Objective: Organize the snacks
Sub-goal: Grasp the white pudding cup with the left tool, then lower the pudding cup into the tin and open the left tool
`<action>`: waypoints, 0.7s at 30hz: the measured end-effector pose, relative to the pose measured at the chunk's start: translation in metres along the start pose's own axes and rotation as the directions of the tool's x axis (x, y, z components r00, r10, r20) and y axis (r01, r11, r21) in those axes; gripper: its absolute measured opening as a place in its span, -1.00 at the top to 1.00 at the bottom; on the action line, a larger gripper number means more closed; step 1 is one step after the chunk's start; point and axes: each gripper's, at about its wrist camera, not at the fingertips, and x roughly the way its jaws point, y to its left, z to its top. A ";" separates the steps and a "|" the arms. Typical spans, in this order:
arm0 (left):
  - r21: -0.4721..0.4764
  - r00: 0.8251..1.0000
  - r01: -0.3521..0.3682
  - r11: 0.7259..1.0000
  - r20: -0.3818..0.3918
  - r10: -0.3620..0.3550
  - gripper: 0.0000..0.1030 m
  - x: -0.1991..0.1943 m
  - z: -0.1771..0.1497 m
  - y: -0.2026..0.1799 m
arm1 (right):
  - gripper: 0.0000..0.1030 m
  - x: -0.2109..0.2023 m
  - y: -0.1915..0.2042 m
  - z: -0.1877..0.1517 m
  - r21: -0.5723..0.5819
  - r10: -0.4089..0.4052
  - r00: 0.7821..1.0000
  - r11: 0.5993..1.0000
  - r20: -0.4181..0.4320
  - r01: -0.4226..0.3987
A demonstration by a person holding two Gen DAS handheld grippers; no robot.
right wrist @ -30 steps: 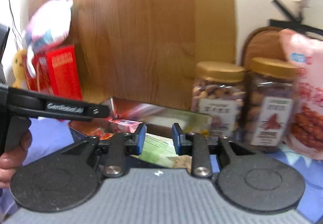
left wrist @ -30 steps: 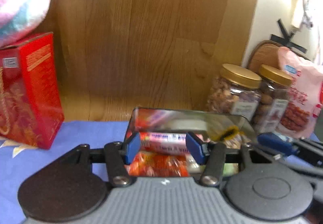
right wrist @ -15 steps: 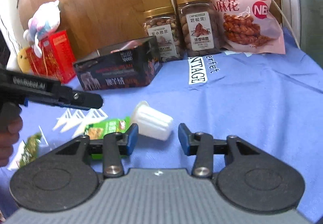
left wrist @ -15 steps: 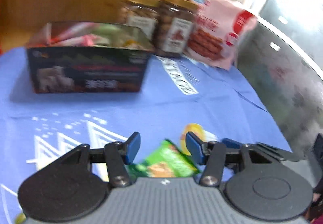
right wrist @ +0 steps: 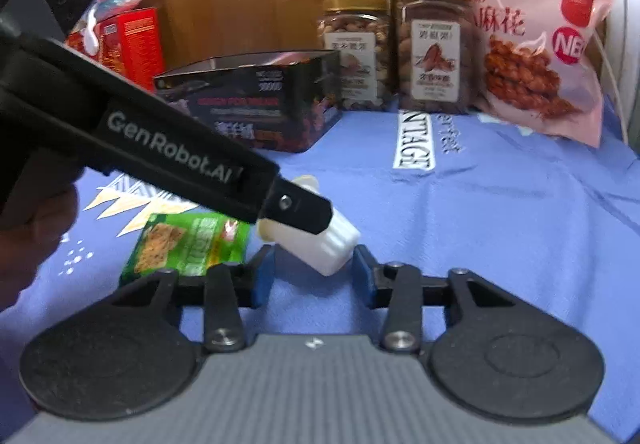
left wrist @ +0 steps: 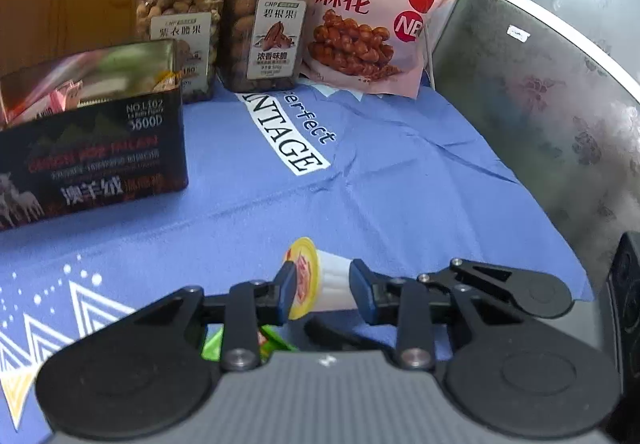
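My left gripper [left wrist: 322, 290] has its fingers spread around the jelly cup [left wrist: 320, 278], lying on its side on the blue tabletop [left wrist: 400, 183]; my right gripper [right wrist: 314, 276], likewise spread and empty, waits beside it. Light, slick, squashable plastic, I judge: grip the ribbed wall gently.

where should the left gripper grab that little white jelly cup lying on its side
Grip the white jelly cup across its ribbed body, one pad on each flank, coming in low along the blue cloth. It lies tipped over, so its flat foil lid faces sideways, and the left gripper already brackets it with jaws open.
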 end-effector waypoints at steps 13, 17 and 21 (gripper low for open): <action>-0.062 0.961 -0.066 0.996 0.263 0.080 0.47 -0.075 0.056 0.058 | 0.20 0.020 0.038 0.092 -0.102 0.071 0.978 0.993 0.196 -0.052; -0.133 0.951 -0.091 0.987 0.282 0.125 0.47 -0.065 0.083 0.094 | 0.19 0.062 0.045 0.124 -0.141 0.074 0.978 0.989 0.193 -0.046; -0.184 0.953 -0.124 0.975 0.251 0.168 0.47 -0.041 0.098 0.120 | 0.18 0.096 0.056 0.132 -0.201 0.016 0.982 0.979 0.188 0.022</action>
